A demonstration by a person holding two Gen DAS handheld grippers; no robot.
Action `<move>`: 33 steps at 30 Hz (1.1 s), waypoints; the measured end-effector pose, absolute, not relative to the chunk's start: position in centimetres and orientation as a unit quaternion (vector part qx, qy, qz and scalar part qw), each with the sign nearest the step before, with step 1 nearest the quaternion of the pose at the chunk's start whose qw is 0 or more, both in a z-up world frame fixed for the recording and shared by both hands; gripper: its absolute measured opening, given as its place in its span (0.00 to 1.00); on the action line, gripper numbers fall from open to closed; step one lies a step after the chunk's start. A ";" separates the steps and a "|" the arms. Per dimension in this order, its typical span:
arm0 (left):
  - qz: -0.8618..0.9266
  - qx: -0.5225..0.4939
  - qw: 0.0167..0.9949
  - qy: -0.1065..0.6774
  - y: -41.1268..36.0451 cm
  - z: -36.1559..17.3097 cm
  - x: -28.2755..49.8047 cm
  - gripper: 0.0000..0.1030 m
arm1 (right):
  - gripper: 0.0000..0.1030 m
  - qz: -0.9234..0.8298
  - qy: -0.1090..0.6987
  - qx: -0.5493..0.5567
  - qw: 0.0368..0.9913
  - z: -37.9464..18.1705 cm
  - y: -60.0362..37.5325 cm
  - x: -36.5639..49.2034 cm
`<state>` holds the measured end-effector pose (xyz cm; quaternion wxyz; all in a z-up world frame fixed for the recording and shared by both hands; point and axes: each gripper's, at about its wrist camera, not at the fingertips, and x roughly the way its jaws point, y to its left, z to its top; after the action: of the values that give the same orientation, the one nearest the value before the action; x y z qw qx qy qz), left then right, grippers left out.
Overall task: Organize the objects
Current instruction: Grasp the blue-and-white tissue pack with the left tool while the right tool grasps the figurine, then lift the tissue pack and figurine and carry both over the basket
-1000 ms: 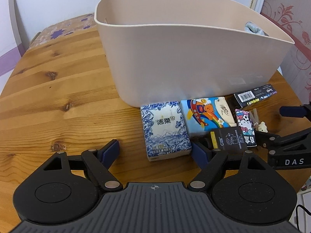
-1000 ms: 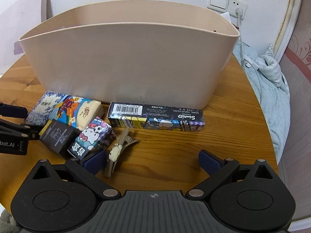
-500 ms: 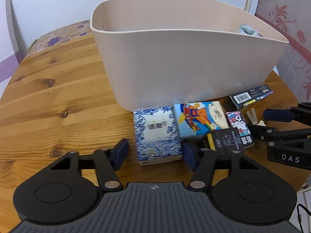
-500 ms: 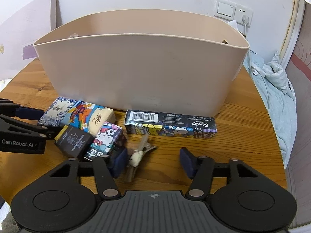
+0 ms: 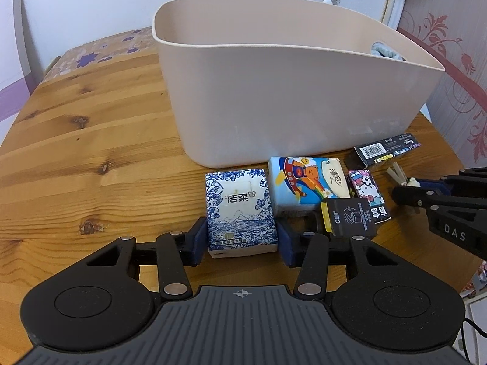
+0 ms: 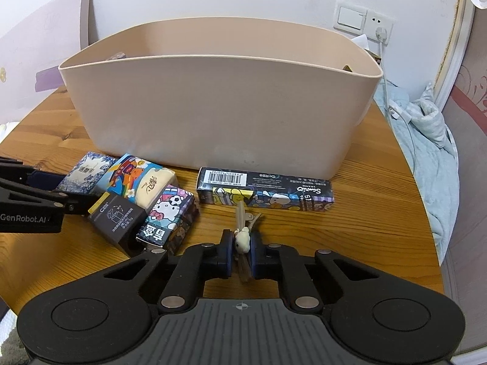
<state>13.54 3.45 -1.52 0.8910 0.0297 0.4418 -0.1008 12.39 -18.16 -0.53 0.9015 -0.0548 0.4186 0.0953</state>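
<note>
A beige plastic bin [image 5: 292, 97] stands on the round wooden table [image 5: 91, 152]. In front of it lie a blue-and-white tissue pack [image 5: 240, 210], a cartoon bear tissue pack [image 5: 307, 182], a Hello Kitty pack [image 5: 366, 191], a small black box [image 5: 347, 219], a long black Snoopy box [image 6: 264, 191] and a hair clip [image 6: 243, 237]. My left gripper [image 5: 242, 240] is shut on the blue-and-white tissue pack, pads against both its sides. My right gripper [image 6: 242, 255] is shut on the hair clip, which rests low over the table.
A blue cloth [image 6: 426, 140] and a white charging cable [image 6: 395, 103] lie at the table's right edge by the wall. A wall switch and socket [image 6: 362, 21] are behind the bin. A floral-covered seat [image 5: 103, 48] stands at the far left.
Both grippers moved forward and closed. The left one closed on the blue-and-white tissue pack, the right one on the hair clip.
</note>
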 end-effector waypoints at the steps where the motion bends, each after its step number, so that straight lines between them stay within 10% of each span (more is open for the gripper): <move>1: -0.100 0.028 0.891 0.442 3.5 -1.5 13.5 0.47 | 0.11 0.095 0.417 -0.053 0.902 -0.5 -18.2 12.2; 33: -0.106 0.005 0.917 0.383 4.7 3.5 10.0 0.47 | 0.11 0.080 0.353 -0.044 0.931 4.6 -20.2 9.3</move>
<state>10.01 4.69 3.46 0.9175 0.0054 0.3833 -0.1064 9.30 -20.24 4.62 0.9312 -0.0437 0.3529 0.0805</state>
